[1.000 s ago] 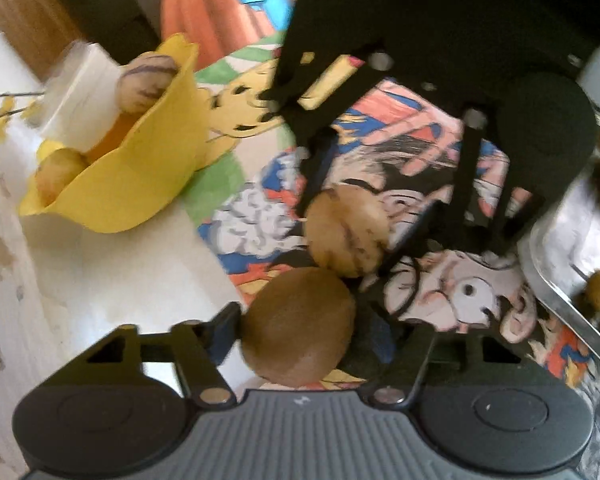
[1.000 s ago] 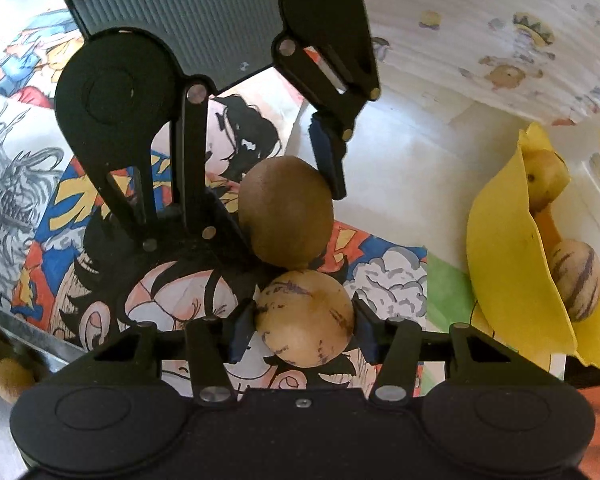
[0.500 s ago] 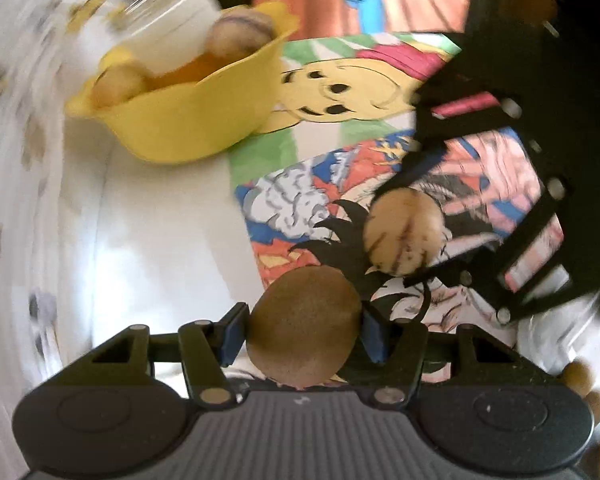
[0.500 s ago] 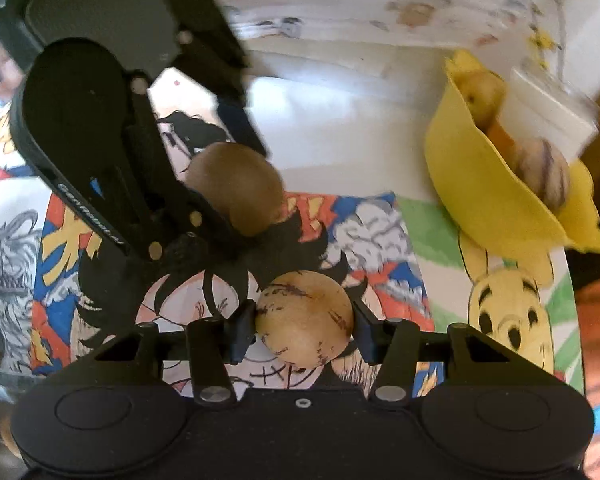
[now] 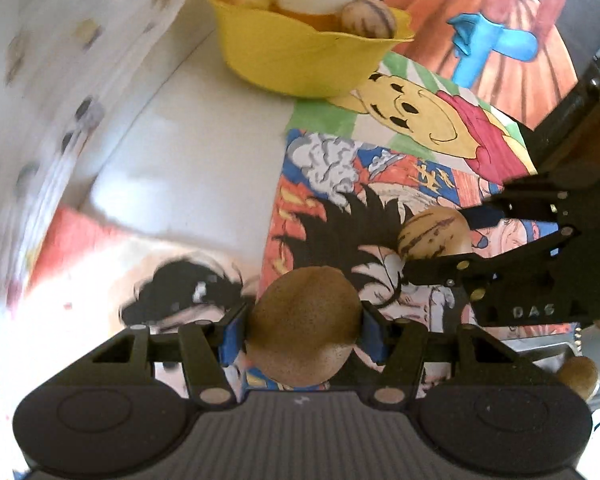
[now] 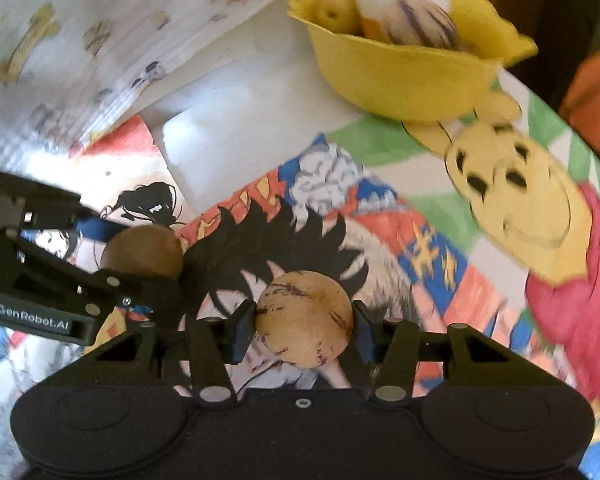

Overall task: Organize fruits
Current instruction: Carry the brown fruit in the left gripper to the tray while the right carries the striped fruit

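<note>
Both wrists have rolled: yellow bowl point(image 5: 308, 56) now straight ahead; L gripper point(image 5: 304, 332) clamps kiwi point(image 5: 304, 328), R gripper point(image 6: 304, 320) clamps speckled fruit point(image 6: 304, 320), R nearer.

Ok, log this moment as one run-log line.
left gripper: shut on brown fruit | right gripper: shut on pale streaked fruit | yellow bowl: ahead, two fruits visible inside | surface: cartoon prints

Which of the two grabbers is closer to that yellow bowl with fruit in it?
Hard to call. The left gripper, gripping a brown fruit, and the right gripper, gripping a streaked yellow fruit, sit side by side, both short of the yellow bowl.
</note>
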### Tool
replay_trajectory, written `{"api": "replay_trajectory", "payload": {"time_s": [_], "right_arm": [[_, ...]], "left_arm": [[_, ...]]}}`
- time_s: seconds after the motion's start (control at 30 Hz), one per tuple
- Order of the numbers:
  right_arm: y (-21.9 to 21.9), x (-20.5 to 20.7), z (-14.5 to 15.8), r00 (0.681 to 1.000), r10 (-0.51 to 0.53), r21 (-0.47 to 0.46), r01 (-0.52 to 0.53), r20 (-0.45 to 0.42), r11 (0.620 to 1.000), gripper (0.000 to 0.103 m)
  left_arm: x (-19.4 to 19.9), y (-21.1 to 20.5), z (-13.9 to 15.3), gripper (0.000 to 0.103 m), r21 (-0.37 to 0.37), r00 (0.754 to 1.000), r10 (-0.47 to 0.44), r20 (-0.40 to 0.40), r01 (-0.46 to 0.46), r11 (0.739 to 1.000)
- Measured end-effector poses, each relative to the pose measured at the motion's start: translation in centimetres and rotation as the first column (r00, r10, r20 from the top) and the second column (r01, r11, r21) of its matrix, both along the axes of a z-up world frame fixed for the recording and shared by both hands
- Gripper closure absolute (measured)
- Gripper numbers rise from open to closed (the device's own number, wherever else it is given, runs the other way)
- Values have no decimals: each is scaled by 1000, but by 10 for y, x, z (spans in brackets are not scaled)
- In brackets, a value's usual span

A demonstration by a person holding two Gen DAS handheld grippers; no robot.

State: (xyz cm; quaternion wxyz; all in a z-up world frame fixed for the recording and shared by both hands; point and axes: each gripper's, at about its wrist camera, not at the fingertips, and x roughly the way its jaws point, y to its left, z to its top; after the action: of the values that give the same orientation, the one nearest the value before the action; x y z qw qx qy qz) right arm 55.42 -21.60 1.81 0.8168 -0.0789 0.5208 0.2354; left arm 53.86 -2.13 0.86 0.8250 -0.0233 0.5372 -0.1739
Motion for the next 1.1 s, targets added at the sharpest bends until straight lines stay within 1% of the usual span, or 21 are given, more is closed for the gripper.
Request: {"api": "replay_trajectory", "payload": {"time_s": [0.27,0.43,0.6,0.73,0.97,1.1], "right_arm": [[-4,-24,4,997,-75,33,76,-24,997,51],[-12,-42,8,989,-142,84,146,-50,986,51],[-24,-65,19,975,-215,157,221,-52,963,51],[-30,-87,26,967,-251,177,255,-45,951,51],[-46,-137,39,942,-334,223,332,-28,917,51],[-49,-163,45,934,-358,220,352,-17,910,51]], "left_arm": [[-19,0,1,41,-5,998,41,-56,-41,999],[-31,4,1,41,-29,993,53,-106,-56,998],[-43,11,1,41,-60,989,60,-138,-69,996],[-55,15,1,41,-69,989,75,-131,-85,994],[-84,17,10,41,-107,994,51,-93,-61,992],[-104,16,16,41,-123,996,34,-86,-45,991]]}}
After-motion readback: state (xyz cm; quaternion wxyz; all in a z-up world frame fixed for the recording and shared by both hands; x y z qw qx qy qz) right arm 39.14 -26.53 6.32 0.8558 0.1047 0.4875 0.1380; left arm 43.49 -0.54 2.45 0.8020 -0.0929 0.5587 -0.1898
